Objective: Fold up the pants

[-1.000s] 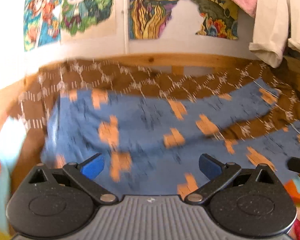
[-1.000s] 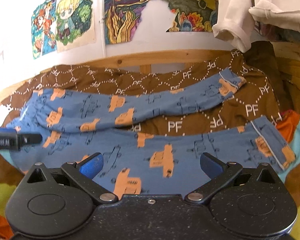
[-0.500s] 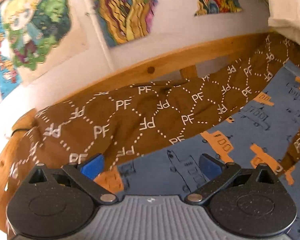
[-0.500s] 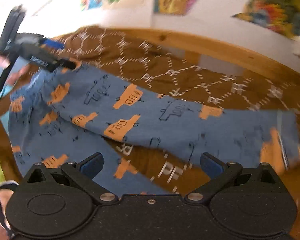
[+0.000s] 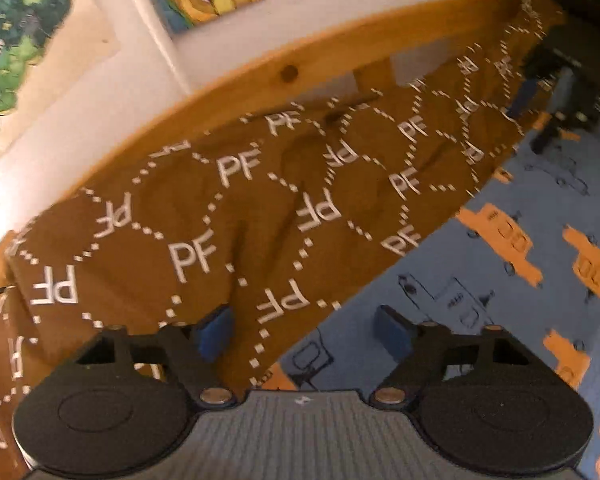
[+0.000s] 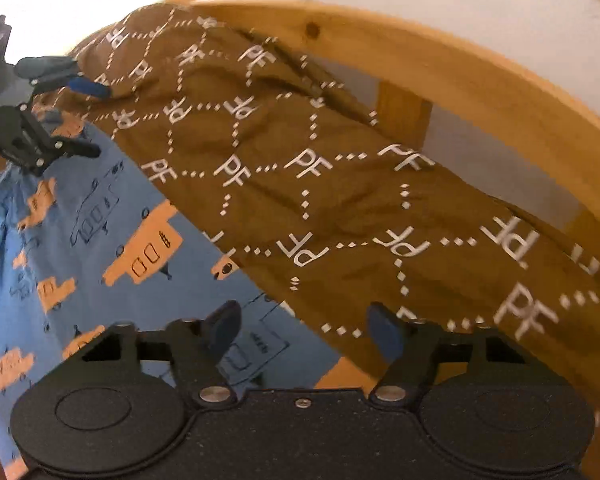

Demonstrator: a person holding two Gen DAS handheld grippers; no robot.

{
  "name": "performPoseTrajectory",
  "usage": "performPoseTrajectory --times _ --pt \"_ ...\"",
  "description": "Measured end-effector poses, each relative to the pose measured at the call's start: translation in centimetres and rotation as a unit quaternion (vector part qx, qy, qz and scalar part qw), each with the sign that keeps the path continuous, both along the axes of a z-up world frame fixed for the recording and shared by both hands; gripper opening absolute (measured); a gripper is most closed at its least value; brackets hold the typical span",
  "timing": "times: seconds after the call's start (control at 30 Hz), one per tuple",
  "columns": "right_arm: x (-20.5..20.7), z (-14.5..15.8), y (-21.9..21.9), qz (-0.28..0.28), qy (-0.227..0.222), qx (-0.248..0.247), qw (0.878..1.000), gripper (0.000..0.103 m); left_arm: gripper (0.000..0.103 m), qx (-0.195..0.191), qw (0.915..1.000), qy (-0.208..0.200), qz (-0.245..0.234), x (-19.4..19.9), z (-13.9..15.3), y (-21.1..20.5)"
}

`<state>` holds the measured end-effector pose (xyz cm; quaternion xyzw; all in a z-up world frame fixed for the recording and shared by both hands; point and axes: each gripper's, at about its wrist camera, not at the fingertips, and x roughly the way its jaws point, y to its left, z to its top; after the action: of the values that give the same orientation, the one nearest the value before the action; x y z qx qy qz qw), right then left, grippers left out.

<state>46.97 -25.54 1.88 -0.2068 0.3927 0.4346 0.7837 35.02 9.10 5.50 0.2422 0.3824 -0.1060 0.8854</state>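
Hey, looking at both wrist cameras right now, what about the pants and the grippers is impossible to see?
- Left wrist view: the pants run off the right edge; leg ends unseen.
- Left wrist view: the right gripper is motion-blurred, so its jaws are unreadable there.
- Right wrist view: the pants' near edge is hidden under the gripper body.
- Right wrist view: the left gripper is cut by the frame edge.

Right gripper (image 6: 302, 330) spread open over blue pants (image 6: 80, 240) edge, brown blanket (image 6: 340, 200), left gripper (image 6: 86, 116) beyond
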Motion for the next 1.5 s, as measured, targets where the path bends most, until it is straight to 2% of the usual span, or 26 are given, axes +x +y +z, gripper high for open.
performPoseTrajectory --times 0.07,0.2,0.27,0.33,0.43,0.5,0.57,0.63,0.67,0.77,0.9,1.03,1.13,1.3,1.4,1.43,1.47,1.5 --pt "0.6 -0.2 0.0 0.015 0.011 -0.006 1.0 0.067 0.065 0.001 0.9997 0.015 -0.017 0.0 -0.4 0.3" --pt "1.1 -1.2 -0.1 0.015 0.027 -0.018 0.999 0.064 0.048 0.014 0.9993 0.026 -0.024 -0.1 -0.4 -0.1" --pt "1.0 -1.5 -0.2 0.011 0.031 -0.019 0.999 0.062 0.03 0.025 0.9988 0.033 -0.028 -0.1 -0.2 -0.4" --pt "0.7 -1.5 -0.2 0.015 0.037 -0.024 0.999 0.057 0.018 0.044 0.9978 0.034 -0.035 -0.5 -0.2 -1.2" --pt "0.3 -1.6 -0.2 0.018 0.039 -0.034 0.998 0.046 0.01 0.075 0.9962 0.024 -0.037 -1.1 -0.7 -2.2" --pt "-0.2 -1.7 -0.2 0.009 0.032 -0.039 0.999 0.039 0.006 0.08 0.9963 0.019 -0.026 -1.2 -0.9 -2.4" --pt "-1.0 -1.8 0.1 0.004 0.011 -0.048 0.999 0.019 0.001 0.08 0.9967 0.013 -0.01 -1.4 -0.8 -2.7" --pt "-2.1 -2.0 0.4 -0.001 -0.015 -0.058 0.998 0.008 0.0 0.081 0.9967 0.005 0.0 -1.7 -0.6 -3.0" --pt "-2.8 -2.0 0.7 -0.005 -0.035 -0.067 0.997 0.003 0.0 0.082 0.9966 -0.002 0.004 -1.9 -0.4 -3.1" --pt "-4.9 -1.4 1.6 -0.018 -0.105 -0.087 0.99 0.001 0.0 0.074 0.9967 -0.023 0.024 -2.2 0.4 -3.3" --pt "-5.4 1.0 2.0 -0.047 -0.18 -0.07 0.98 0.0 0.0 0.073 0.9934 -0.063 0.063 -1.9 1.9 -3.2" --pt "-3.8 3.7 3.2 -0.082 -0.241 -0.04 0.966 0.0 0.0 0.066 0.9872 -0.091 0.113 -0.6 3.3 -2.3" --pt "-1.7 3.9 5.1 -0.088 -0.247 -0.029 0.965 0.0 0.0 0.063 0.9842 -0.087 0.141 0.7 3.4 -1.4" --pt "1.4 -0.6 7.9 -0.09 -0.225 -0.073 0.967 0.001 0.002 0.076 0.9836 -0.066 0.149 2.3 1.7 -0.7" --pt "1.8 -2.1 7.9 -0.105 -0.212 -0.063 0.97 0.007 0.022 0.056 0.9858 -0.071 0.142 2.1 2.0 0.2" --pt "1.9 -2.0 7.5 -0.112 -0.209 -0.051 0.97 0.014 0.038 0.039 0.9868 -0.072 0.14 1.6 2.4 0.9" --pt "2.0 -1.7 7.2 -0.116 -0.205 -0.041 0.971 0.03 0.057 0.02 0.9872 -0.075 0.139 1.3 3.1 1.6" --pt "2.1 -1.3 6.8 -0.12 -0.202 -0.027 0.972 0.037 0.063 0.005 0.9869 -0.08 0.14 0.8 3.5 2.4"
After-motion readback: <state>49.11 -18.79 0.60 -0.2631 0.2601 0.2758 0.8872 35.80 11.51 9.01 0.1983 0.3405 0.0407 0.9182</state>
